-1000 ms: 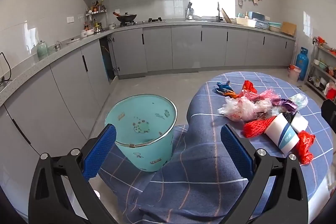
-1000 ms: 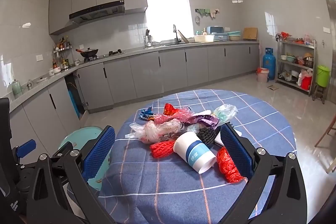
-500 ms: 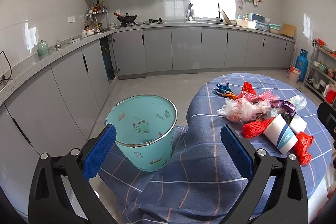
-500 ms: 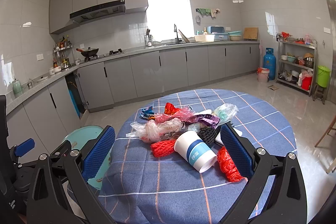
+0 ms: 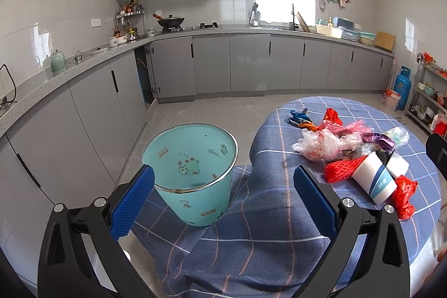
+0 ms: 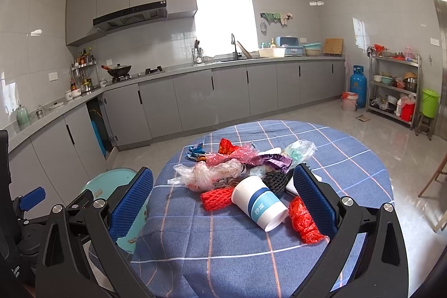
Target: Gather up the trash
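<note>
— Both grippers, how do they stand?

— Left gripper is spread wide with nothing between its blue pads; it hangs over the edge of the bench, with the teal bin just ahead and a little to its left. Right gripper is equally wide and empty, held above the near part of the bench, facing the trash pile.

— Where is the bin?

— It stands upright beside the bench, against the hanging fold of the blue checked cloth. Its mouth faces up and the inside looks bare apart from printed pictures. In the right view only part of its rim shows behind the left finger.

— And the trash?

— Heaped near the middle of the bench. Closest to the right gripper lies a white paper cup with a blue band, on its side, mouth toward the camera. Touching its left is a red foam net; to its right, a crumpled red bag. Behind the cup sits a black foam net. Further back: a clear plastic bag with red print, pink wrapping, a purple wrapper, a pale greenish bag, and a blue-orange wrapper at the far left edge of the heap.

— Anything touching a gripper?

— No, the pile lies apart from both.
</note>
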A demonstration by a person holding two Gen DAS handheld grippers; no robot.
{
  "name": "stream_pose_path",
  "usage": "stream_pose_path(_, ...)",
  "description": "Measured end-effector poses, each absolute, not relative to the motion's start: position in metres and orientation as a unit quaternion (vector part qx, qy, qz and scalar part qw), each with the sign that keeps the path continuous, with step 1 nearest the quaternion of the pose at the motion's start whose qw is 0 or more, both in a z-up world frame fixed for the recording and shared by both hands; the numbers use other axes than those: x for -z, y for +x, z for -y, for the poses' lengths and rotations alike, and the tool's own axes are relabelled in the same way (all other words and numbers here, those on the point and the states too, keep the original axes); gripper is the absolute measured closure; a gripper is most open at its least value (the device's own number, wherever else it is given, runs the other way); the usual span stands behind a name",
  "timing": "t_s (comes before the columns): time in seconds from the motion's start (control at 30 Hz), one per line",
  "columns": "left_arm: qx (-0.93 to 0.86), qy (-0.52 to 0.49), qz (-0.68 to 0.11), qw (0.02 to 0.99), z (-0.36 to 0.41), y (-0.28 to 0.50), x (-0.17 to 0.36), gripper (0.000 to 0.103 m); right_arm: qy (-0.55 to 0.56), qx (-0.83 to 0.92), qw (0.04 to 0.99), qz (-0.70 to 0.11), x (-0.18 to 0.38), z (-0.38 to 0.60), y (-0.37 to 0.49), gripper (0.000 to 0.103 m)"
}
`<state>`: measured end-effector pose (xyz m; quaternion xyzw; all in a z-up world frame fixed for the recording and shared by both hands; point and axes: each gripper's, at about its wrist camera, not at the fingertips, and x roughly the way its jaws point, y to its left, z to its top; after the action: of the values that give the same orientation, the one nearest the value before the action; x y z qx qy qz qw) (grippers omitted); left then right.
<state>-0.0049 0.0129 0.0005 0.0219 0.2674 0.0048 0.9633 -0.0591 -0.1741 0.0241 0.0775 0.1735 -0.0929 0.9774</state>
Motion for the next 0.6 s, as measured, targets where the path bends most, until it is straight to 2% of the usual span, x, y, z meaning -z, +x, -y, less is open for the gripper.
stream_pose_path(0.6, -0.005, 0.018, -0.270, 0.963, -0.0149, -0.0046, 0.0007, 0.005, 0.076, 0.094, 0.977, -0.174, -0.0239, 0.1732, -0.0587, 0.004)
